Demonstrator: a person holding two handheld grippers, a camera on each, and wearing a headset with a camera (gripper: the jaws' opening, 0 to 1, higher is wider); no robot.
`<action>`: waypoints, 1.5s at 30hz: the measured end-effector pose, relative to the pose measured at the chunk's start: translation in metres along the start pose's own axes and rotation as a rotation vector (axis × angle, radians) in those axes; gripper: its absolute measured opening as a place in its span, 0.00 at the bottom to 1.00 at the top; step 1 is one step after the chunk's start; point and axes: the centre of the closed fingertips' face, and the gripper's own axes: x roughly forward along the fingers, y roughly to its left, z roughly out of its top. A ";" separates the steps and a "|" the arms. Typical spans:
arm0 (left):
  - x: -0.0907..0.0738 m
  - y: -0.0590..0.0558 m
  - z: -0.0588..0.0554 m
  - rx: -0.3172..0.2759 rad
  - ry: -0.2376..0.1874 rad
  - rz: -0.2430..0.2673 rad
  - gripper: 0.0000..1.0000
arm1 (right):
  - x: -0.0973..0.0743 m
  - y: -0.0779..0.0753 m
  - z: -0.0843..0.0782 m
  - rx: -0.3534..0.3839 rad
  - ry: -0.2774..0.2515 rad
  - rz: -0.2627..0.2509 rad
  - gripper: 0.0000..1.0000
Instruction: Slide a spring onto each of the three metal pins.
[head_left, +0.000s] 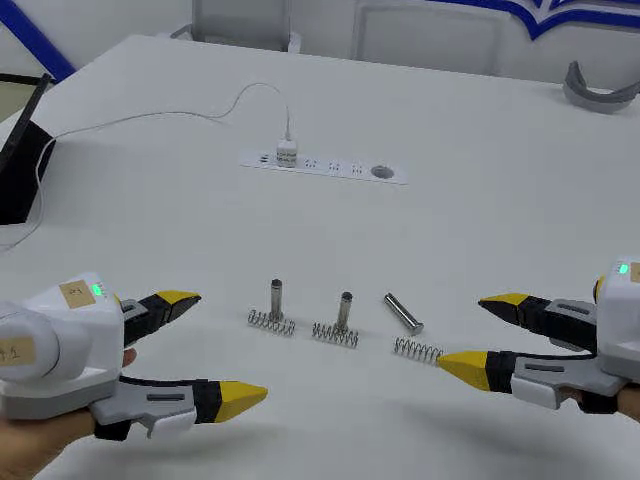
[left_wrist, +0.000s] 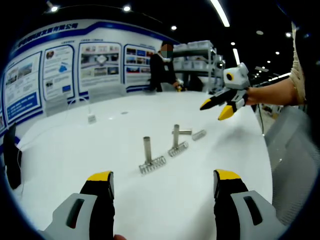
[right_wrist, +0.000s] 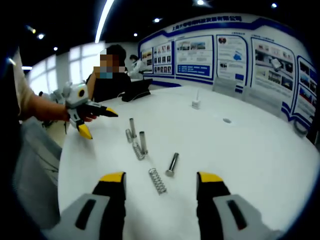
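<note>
Three metal pins are on the white table (head_left: 480, 200). The left pin (head_left: 276, 297) and the middle pin (head_left: 345, 309) stand upright; the right pin (head_left: 403, 312) lies on its side. A spring lies flat by each: left spring (head_left: 271, 321), middle spring (head_left: 335, 334), right spring (head_left: 417, 349). My left gripper (head_left: 218, 346) is open at the lower left, apart from the parts. My right gripper (head_left: 481, 334) is open at the lower right, its yellow tips just right of the right spring. Both hold nothing. The right gripper view has the lying pin (right_wrist: 172, 164) and a spring (right_wrist: 157, 180) ahead of its jaws.
A white power strip (head_left: 323, 166) with a plugged charger and cable lies further back. A black object (head_left: 22, 150) stands at the left edge, a grey headset (head_left: 598, 92) at the far right. A person (right_wrist: 111, 75) sits beyond the table.
</note>
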 end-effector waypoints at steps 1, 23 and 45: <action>0.000 0.000 0.000 0.001 -0.001 0.000 0.83 | 0.000 0.000 0.000 -0.002 0.003 0.000 0.57; 0.002 -0.001 0.005 0.009 -0.008 -0.002 0.83 | 0.018 -0.017 0.013 0.009 0.056 -0.038 0.44; 0.000 -0.001 0.007 0.011 -0.013 0.007 0.82 | 0.074 -0.034 0.009 0.045 0.218 -0.073 0.28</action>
